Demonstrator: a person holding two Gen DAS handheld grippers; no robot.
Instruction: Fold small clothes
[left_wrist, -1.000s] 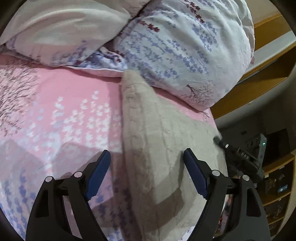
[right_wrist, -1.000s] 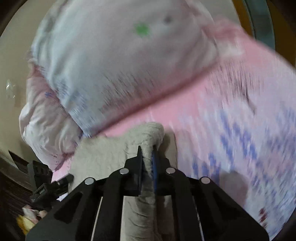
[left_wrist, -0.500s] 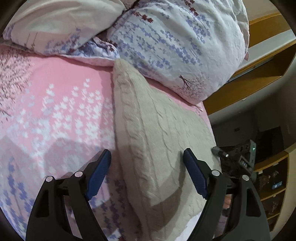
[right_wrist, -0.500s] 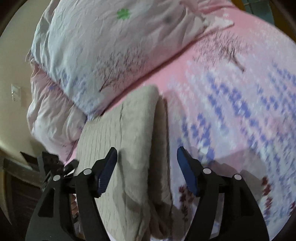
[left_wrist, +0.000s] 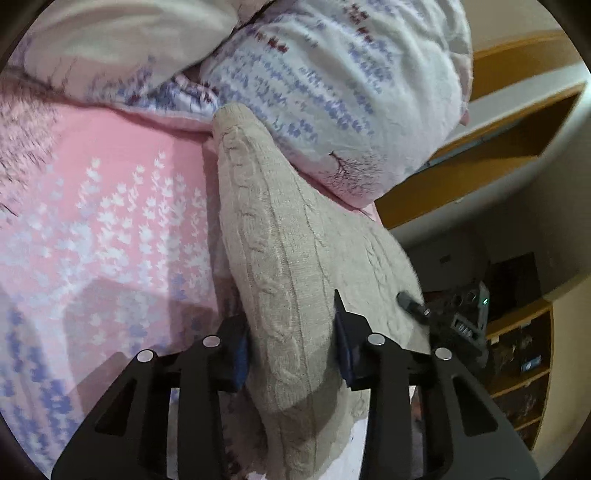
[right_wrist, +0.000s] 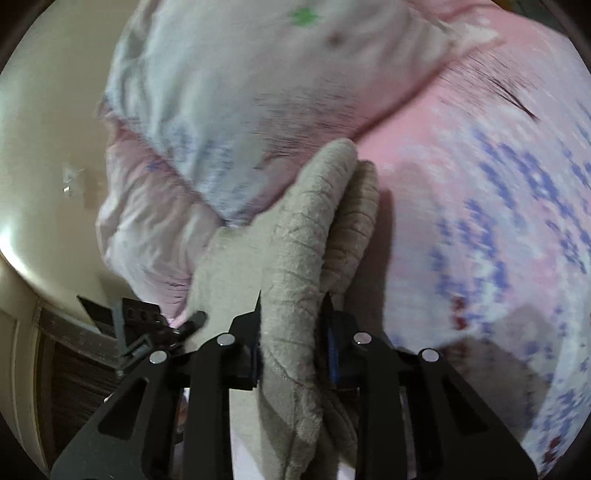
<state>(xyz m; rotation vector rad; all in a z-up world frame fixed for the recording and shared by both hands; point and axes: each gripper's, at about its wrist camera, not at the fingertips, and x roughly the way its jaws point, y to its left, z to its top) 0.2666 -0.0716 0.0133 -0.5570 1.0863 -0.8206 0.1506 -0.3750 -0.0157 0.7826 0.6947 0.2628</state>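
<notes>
Both grippers, left (left_wrist: 291, 341) and right (right_wrist: 293, 341), now pinch the sweater (left_wrist: 295, 258); fingertips buried.

**A bedroom at home**

This is a bedroom. There is a bed with a pink sheet (left_wrist: 110, 221) that has white and purple flowers on it. Big soft pillows (left_wrist: 332, 92) with purple flowers sit at one end. Beside the bed there are wooden shelves (left_wrist: 524, 369) with small things on them, and a cream wall (right_wrist: 44, 129).
</notes>
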